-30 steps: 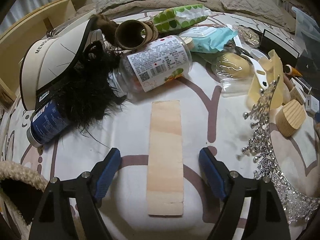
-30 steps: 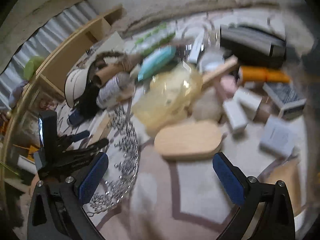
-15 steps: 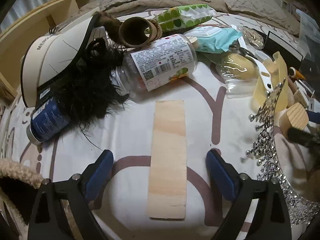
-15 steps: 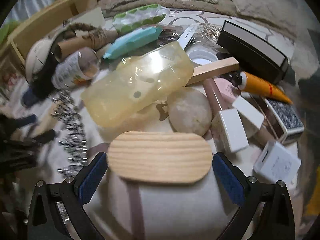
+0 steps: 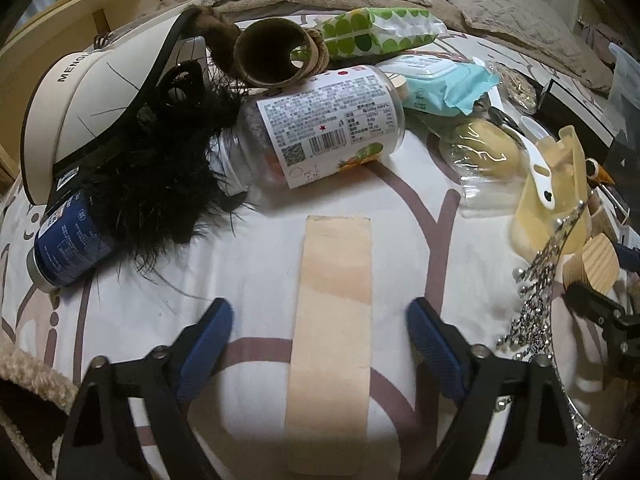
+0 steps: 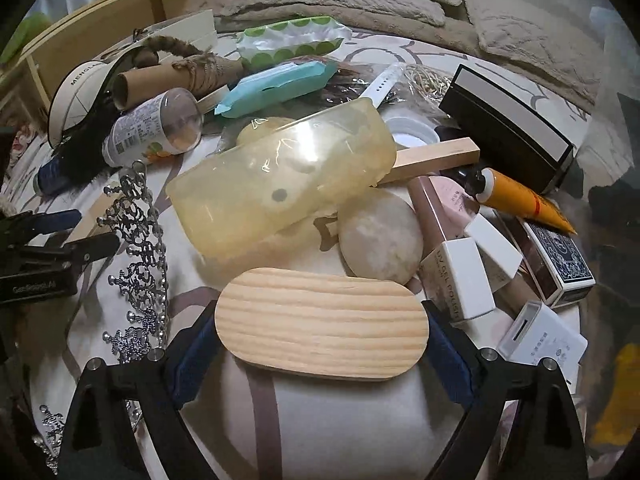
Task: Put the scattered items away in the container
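Note:
A flat wooden slat (image 5: pixel 332 320) lies lengthwise on the patterned sheet, between the blue pads of my left gripper (image 5: pixel 318 312). Its jaws are closing, with a gap still showing on each side of the slat. In the right wrist view an oval pine block (image 6: pixel 322 324) rests on the sheet inside my right gripper (image 6: pixel 322 344). Those jaws are closing too, and the pads touch both rounded ends of the block. A beige woven rim (image 5: pixel 24 364) shows at the lower left of the left wrist view.
A rhinestone tiara (image 6: pixel 140 248) lies between the two grippers. Beyond the slat are a labelled jar (image 5: pixel 320 128), black feathers (image 5: pixel 160 184), a visor cap (image 5: pixel 88 108) and a blue can (image 5: pixel 68 248). Behind the block lie a translucent yellow case (image 6: pixel 280 176), a stone (image 6: pixel 380 236) and small boxes (image 6: pixel 460 280).
The right gripper swung from a blurred view to settle low over the oval block, and its pads came in onto the ends. The left jaws widened, then narrowed around the slat.

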The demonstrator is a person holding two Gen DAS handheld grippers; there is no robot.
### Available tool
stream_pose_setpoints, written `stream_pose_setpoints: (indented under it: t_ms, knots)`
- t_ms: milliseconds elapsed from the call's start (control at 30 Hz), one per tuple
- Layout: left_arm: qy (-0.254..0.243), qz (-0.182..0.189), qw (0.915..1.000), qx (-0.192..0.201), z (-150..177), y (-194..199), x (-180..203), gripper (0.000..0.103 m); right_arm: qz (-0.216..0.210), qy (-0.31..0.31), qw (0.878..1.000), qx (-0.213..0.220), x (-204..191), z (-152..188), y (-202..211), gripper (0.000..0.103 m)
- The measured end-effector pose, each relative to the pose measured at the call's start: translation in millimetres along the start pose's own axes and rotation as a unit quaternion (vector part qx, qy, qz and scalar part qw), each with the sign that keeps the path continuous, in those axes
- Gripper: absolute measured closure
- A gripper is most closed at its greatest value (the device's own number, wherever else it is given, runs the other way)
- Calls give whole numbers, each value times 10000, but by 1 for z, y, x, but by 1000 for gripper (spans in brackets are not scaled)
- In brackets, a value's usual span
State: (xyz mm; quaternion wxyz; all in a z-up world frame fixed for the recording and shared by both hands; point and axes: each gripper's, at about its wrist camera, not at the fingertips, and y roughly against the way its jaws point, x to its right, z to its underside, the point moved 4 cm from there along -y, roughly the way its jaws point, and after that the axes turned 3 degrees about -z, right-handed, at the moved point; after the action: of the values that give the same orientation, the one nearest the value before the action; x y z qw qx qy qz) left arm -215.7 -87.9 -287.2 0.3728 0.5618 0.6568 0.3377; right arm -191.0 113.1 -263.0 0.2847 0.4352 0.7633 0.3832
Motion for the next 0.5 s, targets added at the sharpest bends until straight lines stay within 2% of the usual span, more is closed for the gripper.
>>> stream_pose_setpoints:
  t_ms: [67,167,200,233,500]
  knots:
    - [-54,-4,10000,-10,0,0,0,33,-4,-16,10000,43,0,-1,3,9]
    - [-83,43,10000,2,-3,0,2,54,22,-38,9999,118,-2,-5,6,9]
    - [-86,41,10000,16,-3,1,3,64,15,-65,9999,139,-1,-6,7,9]
    - [-90,85,9999,22,-4,2,4,69,5,-85,9998,156,-1,-7,8,9]
    - [-1,38,9999,116,-6,8,8,70,-54,-52,9994,339,-3,-8,20,9]
